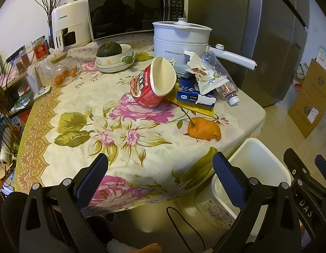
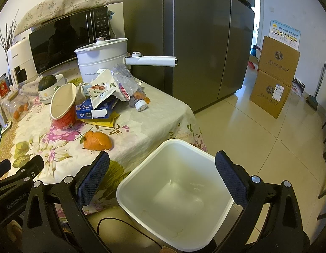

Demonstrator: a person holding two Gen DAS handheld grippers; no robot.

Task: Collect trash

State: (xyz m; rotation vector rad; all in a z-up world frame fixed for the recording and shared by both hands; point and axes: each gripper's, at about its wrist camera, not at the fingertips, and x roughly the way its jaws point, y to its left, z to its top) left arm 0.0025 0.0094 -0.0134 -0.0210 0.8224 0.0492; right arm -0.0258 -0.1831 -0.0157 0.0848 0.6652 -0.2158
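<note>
Trash lies on the floral tablecloth (image 1: 82, 109): a tipped red noodle cup (image 1: 153, 84) (image 2: 63, 105), a torn blue box (image 1: 194, 93) (image 2: 97, 109), a ripped snack wrapper (image 1: 207, 77) (image 2: 101, 93), a crushed clear bottle (image 1: 222, 80) (image 2: 131, 90) and an orange peel (image 1: 203, 129) (image 2: 97, 141). A white bin (image 2: 173, 194) (image 1: 255, 168) stands on the floor beside the table corner. My left gripper (image 1: 160, 179) hovers open over the table's near edge, holding nothing. My right gripper (image 2: 162, 179) hangs open above the bin, also holding nothing.
At the back stand a white electric pot (image 1: 179, 40) with a long handle, a microwave (image 1: 135, 12), stacked bowls with a green squash (image 1: 114, 59) and a glass teapot (image 1: 63, 69). A grey fridge (image 2: 194, 42) rises behind. Cardboard boxes (image 2: 274, 76) sit on the tiled floor.
</note>
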